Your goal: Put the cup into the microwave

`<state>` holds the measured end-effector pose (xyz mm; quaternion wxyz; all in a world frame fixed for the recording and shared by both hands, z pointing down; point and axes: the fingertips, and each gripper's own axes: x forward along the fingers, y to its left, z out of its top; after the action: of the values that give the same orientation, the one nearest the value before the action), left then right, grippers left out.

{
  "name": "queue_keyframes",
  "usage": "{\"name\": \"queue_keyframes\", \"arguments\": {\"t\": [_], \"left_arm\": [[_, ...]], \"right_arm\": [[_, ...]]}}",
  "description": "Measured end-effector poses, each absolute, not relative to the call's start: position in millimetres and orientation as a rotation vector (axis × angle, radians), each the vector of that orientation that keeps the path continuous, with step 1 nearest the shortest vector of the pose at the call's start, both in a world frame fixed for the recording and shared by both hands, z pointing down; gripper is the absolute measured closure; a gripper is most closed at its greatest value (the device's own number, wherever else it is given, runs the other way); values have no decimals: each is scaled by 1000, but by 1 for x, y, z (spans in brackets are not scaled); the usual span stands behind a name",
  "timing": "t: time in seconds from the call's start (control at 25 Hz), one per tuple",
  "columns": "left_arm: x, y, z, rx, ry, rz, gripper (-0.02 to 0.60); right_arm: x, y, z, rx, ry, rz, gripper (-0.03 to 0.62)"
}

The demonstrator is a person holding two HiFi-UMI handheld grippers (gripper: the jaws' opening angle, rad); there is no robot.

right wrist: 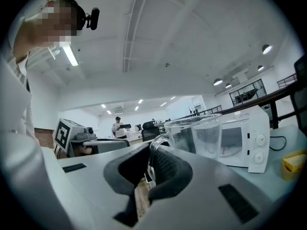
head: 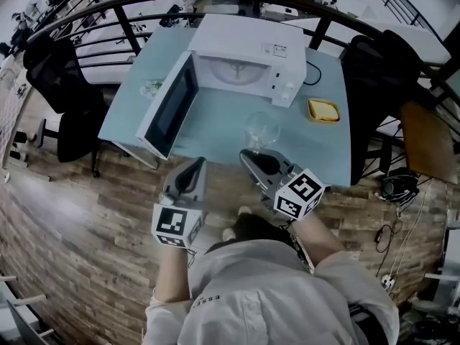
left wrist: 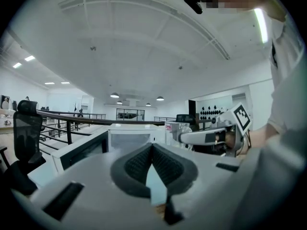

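- Left gripper [left wrist: 152, 146] fills the foreground: its dark ribbed pads [left wrist: 136, 164] meet at the tips, jaws together, nothing between them.
- Through the slim gap lower down, a sliver of pale blue table [left wrist: 156, 183] shows.
- Straight ahead sits the white microwave [left wrist: 130, 137], its door [left wrist: 79, 153] swung open to the left, cavity facing us.
- From the right comes the right gripper [left wrist: 183, 138], lying level, marker cube [left wrist: 241, 118] at its rear.
- At its tip, a clear cup [left wrist: 176, 130], faint against the microwave's right end; the grip itself can't be made out from here.
- Far left, a black office chair [left wrist: 25, 128] and a dark railing [left wrist: 72, 121].
- A white sleeve [left wrist: 288, 109] fills the right edge.
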<state>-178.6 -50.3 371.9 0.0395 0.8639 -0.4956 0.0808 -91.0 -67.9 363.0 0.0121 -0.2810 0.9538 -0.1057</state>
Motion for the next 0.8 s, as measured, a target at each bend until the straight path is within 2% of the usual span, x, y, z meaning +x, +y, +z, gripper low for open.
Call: {"name": "queue_keyframes", "arguments": {"t": [0.52,0.8], "left_arm": [[-190,-237,409,2645,-1443,239,580],[-184,-295,432,2627,-1444,206,580]], "right_arm": [[-109,-256,425,-881,3008,-415,569],[-106,-321,469,-882,3055,-441,569]]}}
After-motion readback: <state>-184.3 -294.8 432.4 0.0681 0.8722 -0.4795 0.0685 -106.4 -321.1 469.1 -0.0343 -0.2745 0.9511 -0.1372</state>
